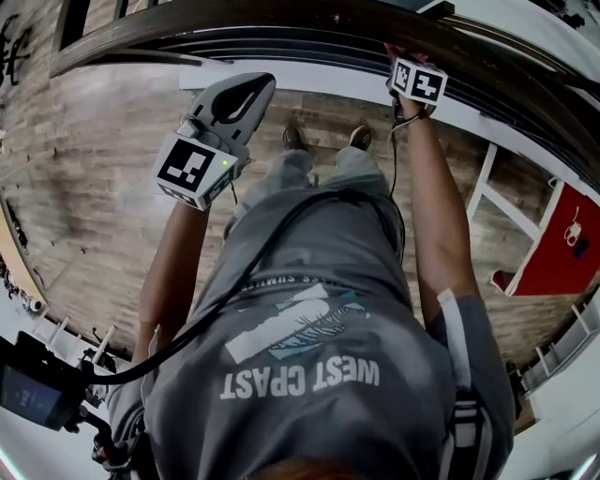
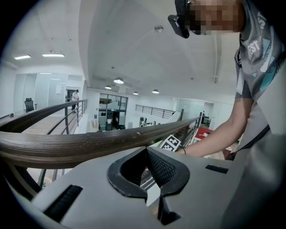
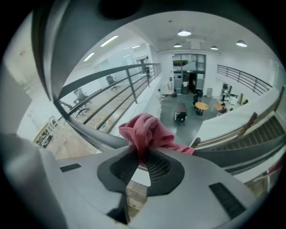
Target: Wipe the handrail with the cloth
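- A dark wooden handrail [image 1: 281,28] is seen curving along the edge of an upper level; its ribbed, speckled top [image 2: 89,145] is shown close in the left gripper view.
- The right gripper [image 3: 142,154] is held at the rail with its jaws clamped on a bunched pink cloth [image 3: 145,132]; the cloth is seen lying over the rail [image 3: 89,132], and a short stretch of it is covered.
- The left gripper [image 2: 146,152] is held just short of the rail, well apart from the right one; its jaws are brought together, and nothing is caught between them.
- A wood plank floor [image 1: 94,187] is seen beneath the person, whose shoes [image 1: 292,139] are planted near the foot of the railing; a grey T-shirt [image 1: 309,319] is worn, and a black cable [image 1: 244,281] is trailed across it.
- A red panel [image 1: 567,248] is set in a white frame at the right of the head view.
- Beyond the rail, a bright white hall is shown; round ceiling lights [image 2: 118,81] are lit, a metal-barred balustrade [image 3: 129,85] is run along another walkway, and round tables [image 3: 201,106] are seen on the lower floor.
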A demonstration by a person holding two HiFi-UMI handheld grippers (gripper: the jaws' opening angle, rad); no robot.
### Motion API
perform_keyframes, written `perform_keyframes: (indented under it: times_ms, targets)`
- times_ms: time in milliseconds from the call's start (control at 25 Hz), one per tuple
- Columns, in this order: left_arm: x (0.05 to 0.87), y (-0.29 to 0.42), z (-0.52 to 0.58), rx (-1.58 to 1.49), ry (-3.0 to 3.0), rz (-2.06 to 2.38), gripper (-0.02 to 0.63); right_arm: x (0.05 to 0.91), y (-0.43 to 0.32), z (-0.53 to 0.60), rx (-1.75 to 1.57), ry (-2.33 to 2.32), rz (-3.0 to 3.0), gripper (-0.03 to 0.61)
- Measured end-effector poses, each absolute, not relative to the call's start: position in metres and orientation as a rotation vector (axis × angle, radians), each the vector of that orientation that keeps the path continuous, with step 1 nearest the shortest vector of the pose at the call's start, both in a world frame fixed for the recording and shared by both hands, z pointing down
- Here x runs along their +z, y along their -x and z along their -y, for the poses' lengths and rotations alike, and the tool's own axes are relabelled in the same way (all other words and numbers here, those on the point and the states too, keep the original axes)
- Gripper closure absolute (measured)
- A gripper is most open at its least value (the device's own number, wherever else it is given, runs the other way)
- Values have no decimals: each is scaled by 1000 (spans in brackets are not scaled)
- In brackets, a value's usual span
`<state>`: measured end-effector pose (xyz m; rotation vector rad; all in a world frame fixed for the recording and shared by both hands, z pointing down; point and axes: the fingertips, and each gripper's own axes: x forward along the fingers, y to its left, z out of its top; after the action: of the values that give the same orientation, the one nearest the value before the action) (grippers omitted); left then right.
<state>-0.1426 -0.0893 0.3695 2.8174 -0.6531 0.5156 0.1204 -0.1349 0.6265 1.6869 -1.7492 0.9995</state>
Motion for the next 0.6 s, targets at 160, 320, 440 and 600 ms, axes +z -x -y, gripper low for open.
perform_keyframes:
  times_ms: [160,320,440,600]
  targets:
    - [370,82,69,549,-2825,669,607,625,-120,124,973,-1560,1900,537]
    - [370,49,67,531,-2802,713,608,619,-166,112,896,-1573,1901,535]
    - [370,45,70,518,-2776,734,607,617,-209,96,861,-1667,1837,535]
    - [369,-4,47,520,-2776,760,607,614,-284,65,803,-1730,1801,535]
